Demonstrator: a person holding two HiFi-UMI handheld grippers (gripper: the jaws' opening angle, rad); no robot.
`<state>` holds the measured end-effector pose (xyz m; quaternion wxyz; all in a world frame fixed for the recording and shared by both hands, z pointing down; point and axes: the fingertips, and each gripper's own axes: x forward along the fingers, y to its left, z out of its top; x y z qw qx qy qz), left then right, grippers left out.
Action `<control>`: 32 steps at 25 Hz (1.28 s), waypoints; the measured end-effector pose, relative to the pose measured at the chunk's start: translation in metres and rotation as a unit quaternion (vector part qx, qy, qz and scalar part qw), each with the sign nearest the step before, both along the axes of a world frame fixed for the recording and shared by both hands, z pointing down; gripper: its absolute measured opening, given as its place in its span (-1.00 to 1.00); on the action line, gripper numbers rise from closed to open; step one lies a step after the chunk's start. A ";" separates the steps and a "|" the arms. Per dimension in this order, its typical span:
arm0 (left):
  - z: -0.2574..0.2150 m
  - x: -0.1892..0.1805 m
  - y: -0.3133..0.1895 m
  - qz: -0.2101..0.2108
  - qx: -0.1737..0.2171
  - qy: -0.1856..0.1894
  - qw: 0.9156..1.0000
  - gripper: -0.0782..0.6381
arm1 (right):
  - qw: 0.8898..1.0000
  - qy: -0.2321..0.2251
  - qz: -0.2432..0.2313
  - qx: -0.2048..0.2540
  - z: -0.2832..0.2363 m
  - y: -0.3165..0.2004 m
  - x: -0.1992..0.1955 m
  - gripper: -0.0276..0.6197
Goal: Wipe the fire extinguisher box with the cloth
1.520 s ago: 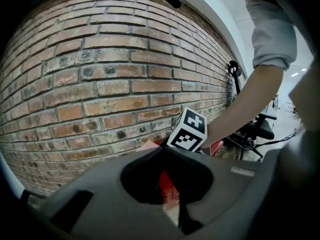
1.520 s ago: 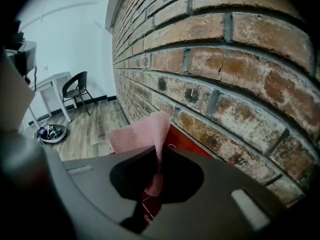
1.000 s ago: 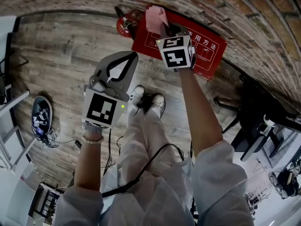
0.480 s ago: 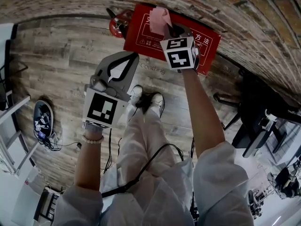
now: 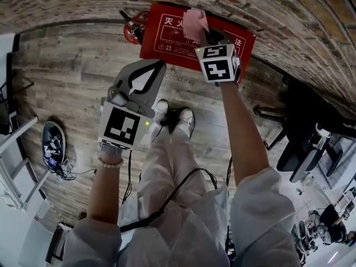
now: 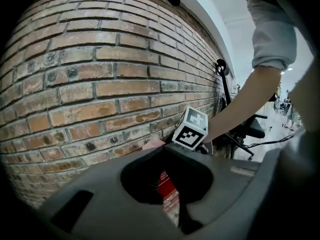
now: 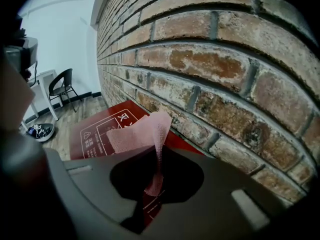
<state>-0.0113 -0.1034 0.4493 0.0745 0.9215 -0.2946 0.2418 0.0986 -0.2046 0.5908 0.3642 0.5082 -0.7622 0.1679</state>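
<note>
The red fire extinguisher box [image 5: 167, 38] is seen on the wooden floor [image 5: 67, 65], against the foot of the brick wall [image 5: 267, 4]. A pink cloth [image 5: 194, 22] is pinched by the right gripper [image 5: 207, 36] over the wall-side edge of the box; contact with the box cannot be judged. The left gripper [image 5: 158, 67] is held on the near side of the box, its jaws pressed together on nothing.

The fire extinguisher box [image 5: 167, 38] is looked down on steeply from above in the head view. It is seen close, toward the brick wall [image 7: 225, 59], in the right gripper view, and from farther back in the left gripper view; box and wall are shared by all three.
</note>
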 end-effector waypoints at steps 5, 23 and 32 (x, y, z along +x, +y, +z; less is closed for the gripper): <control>0.000 0.012 0.001 0.011 0.002 -0.002 1.000 -0.81 | 1.000 0.001 0.008 0.000 0.001 0.006 0.016 -0.85; 0.001 0.058 0.012 0.049 0.004 -0.011 0.999 -0.81 | 0.997 0.010 0.077 -0.001 0.003 0.029 0.105 -0.85; 0.004 0.077 0.015 0.057 -0.004 -0.009 0.998 -0.81 | 0.994 0.024 0.103 -0.005 0.005 0.041 0.147 -0.85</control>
